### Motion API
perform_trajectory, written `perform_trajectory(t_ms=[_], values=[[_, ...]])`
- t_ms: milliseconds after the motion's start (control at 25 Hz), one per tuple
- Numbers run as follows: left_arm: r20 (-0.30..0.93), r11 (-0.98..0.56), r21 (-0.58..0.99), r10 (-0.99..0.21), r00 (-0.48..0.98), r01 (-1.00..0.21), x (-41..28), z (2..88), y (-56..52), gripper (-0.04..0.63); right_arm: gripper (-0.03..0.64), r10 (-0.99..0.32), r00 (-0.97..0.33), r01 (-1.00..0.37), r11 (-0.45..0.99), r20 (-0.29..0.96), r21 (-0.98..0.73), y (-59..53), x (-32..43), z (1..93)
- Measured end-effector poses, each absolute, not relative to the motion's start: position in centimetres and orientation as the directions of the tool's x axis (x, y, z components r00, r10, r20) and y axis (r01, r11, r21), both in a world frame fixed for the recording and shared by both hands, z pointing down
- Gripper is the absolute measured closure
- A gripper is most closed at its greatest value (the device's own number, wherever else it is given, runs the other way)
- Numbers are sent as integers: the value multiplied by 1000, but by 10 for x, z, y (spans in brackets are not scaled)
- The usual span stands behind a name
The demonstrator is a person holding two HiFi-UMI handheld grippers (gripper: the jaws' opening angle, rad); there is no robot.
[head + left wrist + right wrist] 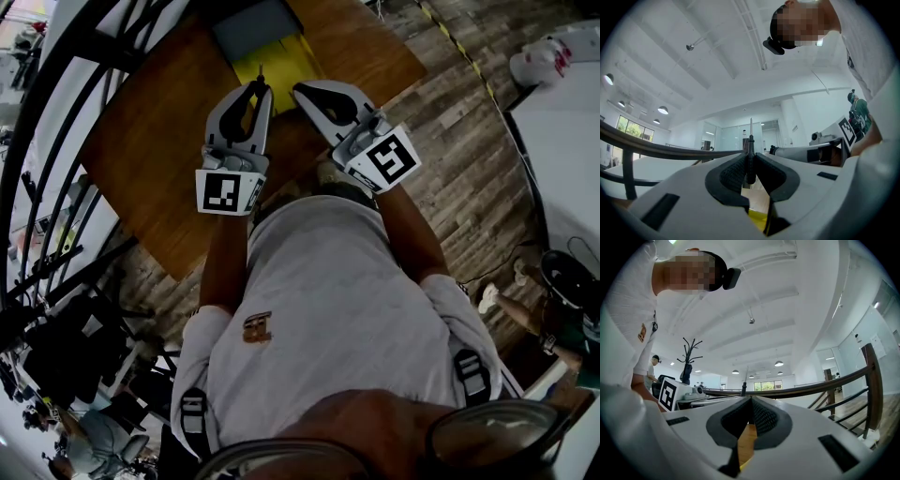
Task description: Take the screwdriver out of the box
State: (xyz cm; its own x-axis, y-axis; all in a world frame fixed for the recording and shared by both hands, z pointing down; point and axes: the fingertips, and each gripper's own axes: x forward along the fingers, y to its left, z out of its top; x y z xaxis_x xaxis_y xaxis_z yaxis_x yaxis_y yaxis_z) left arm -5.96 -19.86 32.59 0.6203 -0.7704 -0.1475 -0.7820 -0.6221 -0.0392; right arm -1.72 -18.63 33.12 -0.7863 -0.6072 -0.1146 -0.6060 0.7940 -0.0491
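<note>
left gripper (260, 89) jaws pinched thin screwdriver (750, 161) by handle, shaft up, over near edge of box (251, 33) on desk (159, 141). right gripper (302, 91) jaws pressed together, empty. best course seemed firm pinch, straight lift clear of rim.

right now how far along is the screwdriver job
Nearly done. The screwdriver is clamped upright in the left gripper and looks raised out of the box, beside its near edge. The right gripper is shut and empty. Remaining, probably: carry it clear and set it on the table.
</note>
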Motion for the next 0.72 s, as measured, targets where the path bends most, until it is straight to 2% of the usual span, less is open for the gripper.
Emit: perform_trajectory(t_ms=[720], values=[[-186,-643,-38,-747,638,-765,-59,322,-191,518,585,-621,-777,-622,783,-104,-25,-180,-18,330]])
